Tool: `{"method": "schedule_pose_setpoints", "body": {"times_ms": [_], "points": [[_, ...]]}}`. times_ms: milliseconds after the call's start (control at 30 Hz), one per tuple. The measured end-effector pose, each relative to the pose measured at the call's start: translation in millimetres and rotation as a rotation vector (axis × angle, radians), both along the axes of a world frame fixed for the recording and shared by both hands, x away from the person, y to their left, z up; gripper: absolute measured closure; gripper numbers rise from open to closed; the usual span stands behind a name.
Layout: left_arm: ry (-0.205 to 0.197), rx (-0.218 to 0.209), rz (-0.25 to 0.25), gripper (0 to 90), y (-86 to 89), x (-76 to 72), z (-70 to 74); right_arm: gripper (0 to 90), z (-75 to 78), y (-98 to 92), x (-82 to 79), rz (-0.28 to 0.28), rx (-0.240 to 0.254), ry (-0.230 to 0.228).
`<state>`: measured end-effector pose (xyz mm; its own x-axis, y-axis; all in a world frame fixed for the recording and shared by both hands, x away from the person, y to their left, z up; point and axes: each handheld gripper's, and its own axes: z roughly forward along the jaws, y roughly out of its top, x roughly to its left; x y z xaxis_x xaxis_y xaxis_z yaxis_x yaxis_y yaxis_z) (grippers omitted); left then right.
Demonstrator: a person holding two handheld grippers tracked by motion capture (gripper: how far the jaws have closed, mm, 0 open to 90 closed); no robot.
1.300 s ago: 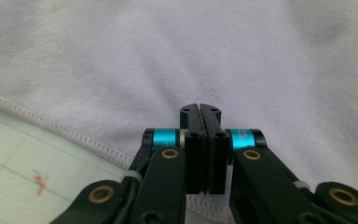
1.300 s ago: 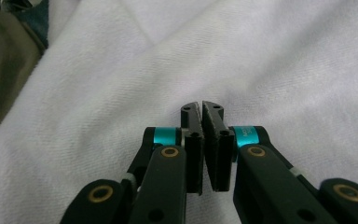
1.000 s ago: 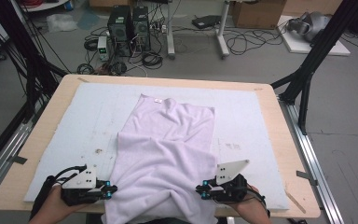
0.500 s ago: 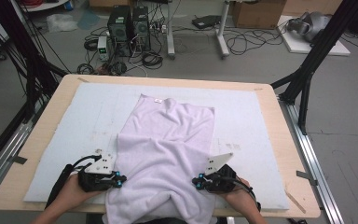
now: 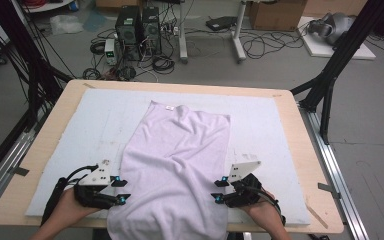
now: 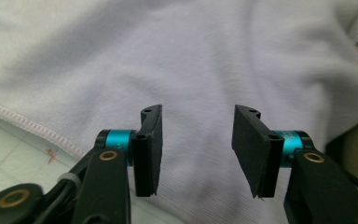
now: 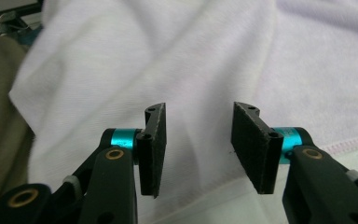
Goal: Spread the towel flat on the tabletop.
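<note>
On the worktop [image 5: 300,150], a white mat [image 5: 100,120] carries a pale lilac towel [image 5: 180,160] lying lengthwise, its near end hanging over the front edge. Left gripper [image 5: 122,191] and right gripper [image 5: 216,191] flank its near sides; both have just been opening, jaws released, nothing pinched between them.

towel [image 5: 175,170] | pale lilac, rumpled | spread lengthwise on white mat [image 5: 80,130] | near end overhangs table edge
</note>
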<state>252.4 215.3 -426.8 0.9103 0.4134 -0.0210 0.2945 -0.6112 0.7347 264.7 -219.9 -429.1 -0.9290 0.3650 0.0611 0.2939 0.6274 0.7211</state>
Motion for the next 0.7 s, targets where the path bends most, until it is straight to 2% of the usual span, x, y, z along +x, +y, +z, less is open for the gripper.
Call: {"method": "schedule_pose_setpoints", "body": {"times_ms": [67,100,133,267,333,400,433,467,500,567,633,667,700], "points": [[0.012,0.019,0.02,54.1,-3.2,6.3,-8.1,53.4,-3.8,0.4,3.4,-0.025,-0.007,0.002],[0.023,0.029,0.016,58.5,-4.0,8.2,-11.7,53.4,-4.9,1.0,4.6,-0.03,-0.011,0.003],[0.013,0.014,0.025,60.7,-2.7,8.7,-12.5,53.4,-4.8,1.5,4.9,-0.037,-0.021,-0.006],[0.017,0.018,0.016,85.7,-0.7,7.1,-11.6,53.9,-3.5,2.8,7.8,-0.065,-0.018,-0.022],[-0.001,0.03,0.008,87.5,-1.6,5.0,-11.0,54.1,-4.4,5.4,9.4,-0.067,-0.038,-0.031],[0.0,0.035,-0.002,88.0,-1.8,3.5,-10.1,60.3,-7.1,8.6,10.9,-0.062,-0.069,-0.025],[-0.002,0.034,0.0,88.1,-1.1,2.3,-9.7,67.4,-7.6,9.5,11.2,-0.055,-0.078,-0.044],[0.0,0.03,-0.001,88.2,0.2,0.6,-9.2,78.7,-7.0,9.3,11.3,-0.044,-0.081,-0.046],[0.001,0.027,-0.005,88.3,2.2,-1.5,-8.4,84.6,-6.3,7.9,12.7,-0.01,-0.074,-0.015],[0.0,0.019,-0.01,88.3,6.6,-9.3,-5.4,85.9,-5.7,7.7,10.9,0.021,-0.07,0.003],[-0.006,0.005,-0.025,88.3,10.6,-21.9,-0.3,85.8,0.9,7.7,1.4,0.072,-0.048,0.011],[-0.013,0.0,-0.039,88.3,12.3,-27.7,2.3,85.2,5.7,6.9,-4.9,0.094,-0.031,-0.001],[-0.019,-0.005,-0.046,87.9,13.6,-31.6,4.3,82.8,10.2,5.6,-10.5,0.114,0.003,0.008]]}}
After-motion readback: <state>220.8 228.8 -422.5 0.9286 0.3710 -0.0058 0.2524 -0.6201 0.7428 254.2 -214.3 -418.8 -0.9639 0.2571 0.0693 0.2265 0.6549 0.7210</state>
